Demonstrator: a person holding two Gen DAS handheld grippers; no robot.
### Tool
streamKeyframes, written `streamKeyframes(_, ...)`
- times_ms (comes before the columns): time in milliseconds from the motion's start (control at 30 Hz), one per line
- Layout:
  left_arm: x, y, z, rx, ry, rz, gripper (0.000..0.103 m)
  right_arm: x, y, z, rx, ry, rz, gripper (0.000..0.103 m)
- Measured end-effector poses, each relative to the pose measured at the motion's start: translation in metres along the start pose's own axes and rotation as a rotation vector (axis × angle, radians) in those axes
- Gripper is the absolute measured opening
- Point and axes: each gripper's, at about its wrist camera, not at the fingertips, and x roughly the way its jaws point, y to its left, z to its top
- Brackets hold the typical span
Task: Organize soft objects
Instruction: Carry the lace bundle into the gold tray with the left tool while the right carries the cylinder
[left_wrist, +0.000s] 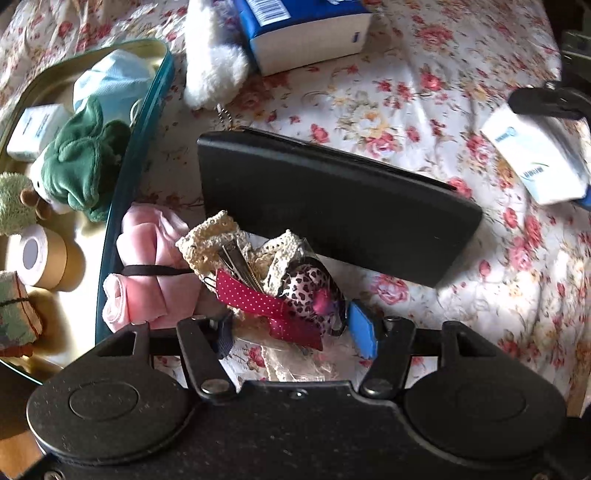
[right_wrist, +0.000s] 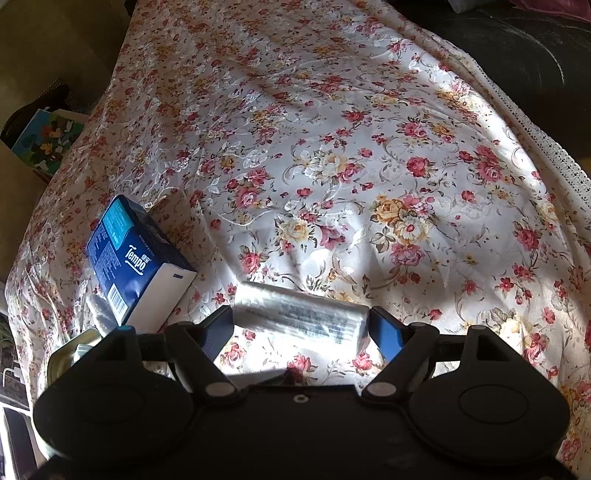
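In the left wrist view my left gripper (left_wrist: 295, 326) is open around a clear bag of hair accessories (left_wrist: 273, 280) with crochet lace, a red dotted bow and a leopard-print piece, lying on the floral cloth. A pink rolled cloth (left_wrist: 155, 266) lies just left of it. In the right wrist view my right gripper (right_wrist: 301, 332) is shut on a white tissue pack (right_wrist: 301, 317), held across both fingers above the cloth. The same pack (left_wrist: 535, 162) shows at the right edge of the left wrist view, with the right gripper's dark finger above it.
A teal-rimmed tray (left_wrist: 140, 147) at left holds a green plush (left_wrist: 81, 162), a light blue cloth (left_wrist: 110, 81), a small tissue pack (left_wrist: 35, 133), tape rolls (left_wrist: 40, 258). A black case (left_wrist: 332, 206), white plush (left_wrist: 214, 62) and blue Tempo tissue box (right_wrist: 136, 266) lie on the cloth.
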Motion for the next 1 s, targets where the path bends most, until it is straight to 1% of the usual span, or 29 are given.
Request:
streamKeyframes(200,-0.019,-0.002,-0.005,0.034,-0.019,-0.023,0.058,0.000,-0.001,0.000,0.002,-0.001,-0.002,0.079)
streamKeyframes(300,-0.036,0.002,-0.008,0.057,-0.042,-0.025,0.058,0.001,-0.001,0.000,-0.001,0.000,-0.001,0.079)
streamKeyframes(600,-0.076,0.024,0.003,0.091,-0.126,0.012,0.058,0.002,0.003,-0.002,-0.020,0.003,-0.007,0.079)
streamKeyframes(767,-0.088,0.041,0.011,0.079,-0.164,0.036,0.058,0.003,0.005,-0.002,-0.040,0.001,-0.013,0.079)
streamKeyframes(1000,-0.100,0.070,0.025,0.022,-0.207,0.053,0.058,0.005,0.010,-0.003,-0.074,-0.008,-0.023,0.079)
